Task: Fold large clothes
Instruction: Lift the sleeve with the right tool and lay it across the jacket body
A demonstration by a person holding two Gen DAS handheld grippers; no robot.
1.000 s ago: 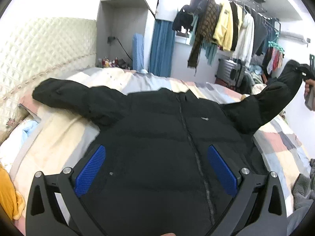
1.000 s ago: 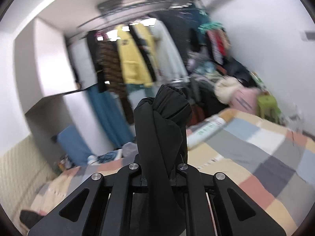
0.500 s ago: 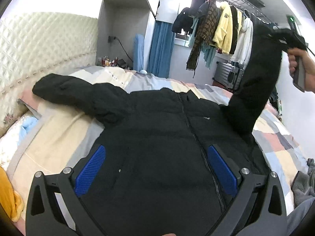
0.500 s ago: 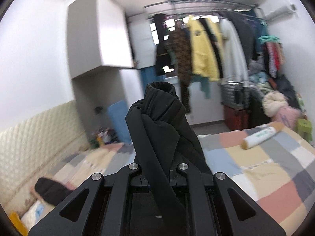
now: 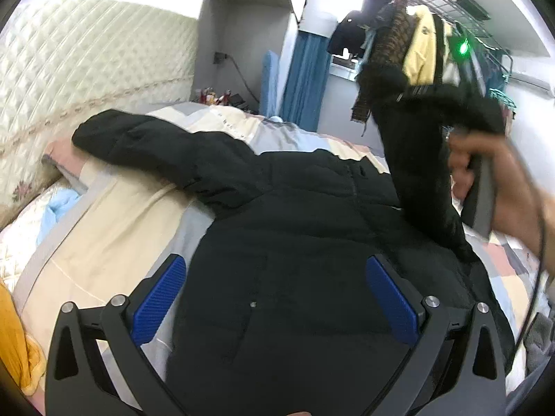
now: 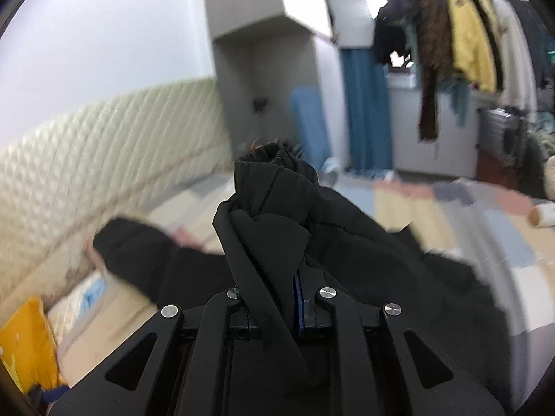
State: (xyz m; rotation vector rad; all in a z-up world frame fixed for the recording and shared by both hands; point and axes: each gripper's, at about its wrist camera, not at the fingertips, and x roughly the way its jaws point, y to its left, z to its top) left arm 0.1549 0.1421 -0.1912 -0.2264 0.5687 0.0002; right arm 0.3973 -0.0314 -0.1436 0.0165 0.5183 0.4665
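A black puffer jacket lies face up on the bed, its left sleeve stretched toward the headboard. My left gripper is open and empty, hovering over the jacket's lower front, blue pads wide apart. My right gripper is shut on the jacket's right sleeve, the cuff sticking up past the fingers. In the left wrist view that sleeve is lifted over the jacket's body, held by the right gripper in the person's hand.
A patchwork bedspread covers the bed. A quilted cream headboard stands at left. A yellow cloth lies at the near left edge. Hanging clothes fill a rack at the back. A white bottle lies on the bed at right.
My right gripper has swung the held sleeve up from the bed's right side and inward over the jacket's body. My left gripper stays open above the lower front.
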